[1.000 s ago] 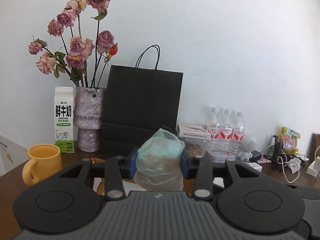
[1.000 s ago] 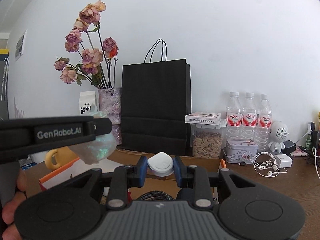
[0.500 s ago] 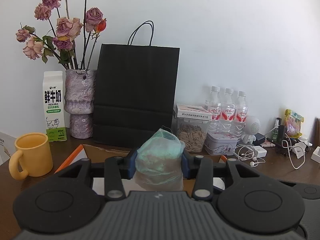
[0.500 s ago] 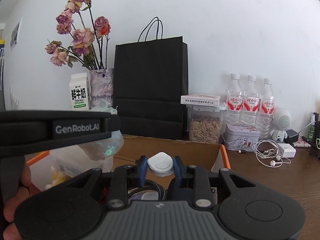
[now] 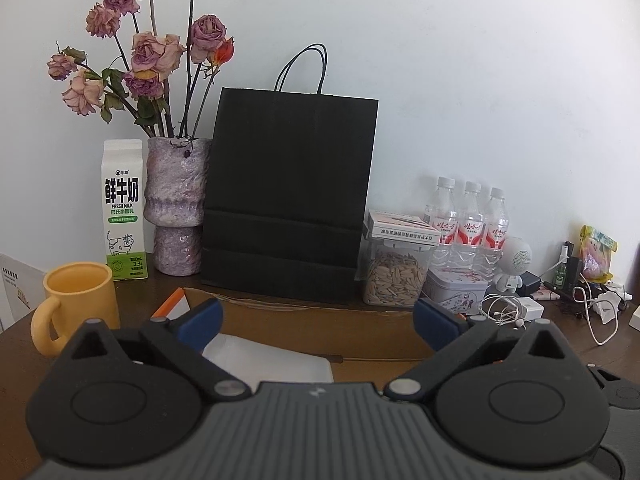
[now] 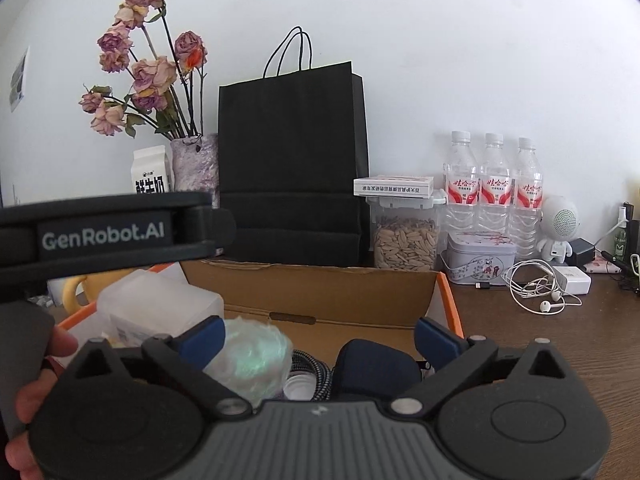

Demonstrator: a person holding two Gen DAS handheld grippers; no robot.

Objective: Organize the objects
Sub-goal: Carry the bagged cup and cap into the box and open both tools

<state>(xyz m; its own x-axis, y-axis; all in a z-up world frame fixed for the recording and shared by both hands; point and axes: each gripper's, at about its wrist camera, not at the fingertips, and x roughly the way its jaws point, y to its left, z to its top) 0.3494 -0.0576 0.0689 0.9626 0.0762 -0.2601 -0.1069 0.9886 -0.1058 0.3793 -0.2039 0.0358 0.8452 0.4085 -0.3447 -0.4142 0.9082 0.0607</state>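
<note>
An open cardboard box (image 6: 320, 292) with an orange rim stands on the brown table; its far wall also shows in the left wrist view (image 5: 320, 320). Inside it lie a greenish plastic-wrapped bundle (image 6: 250, 360), a clear plastic container (image 6: 160, 308), a dark blue pouch (image 6: 372, 368), a braided cable (image 6: 316, 372) and a small white round object (image 6: 300, 388). My left gripper (image 5: 318, 320) is open and empty above the box. My right gripper (image 6: 318, 332) is open and empty above the box, with the bundle by its left finger. The left gripper's body (image 6: 104, 236) crosses the right wrist view.
Behind the box stand a black paper bag (image 5: 288, 200), a vase of dried roses (image 5: 176, 204), a milk carton (image 5: 122, 208), a seed jar (image 5: 396, 272), a tin (image 5: 456, 290) and three water bottles (image 5: 466, 220). A yellow mug (image 5: 76, 300) sits left. Earphones (image 6: 540, 288) and chargers lie right.
Both grippers have opened. The left one let go of the wrapped bundle, which now lies in the box. The right one released the small white round object.
</note>
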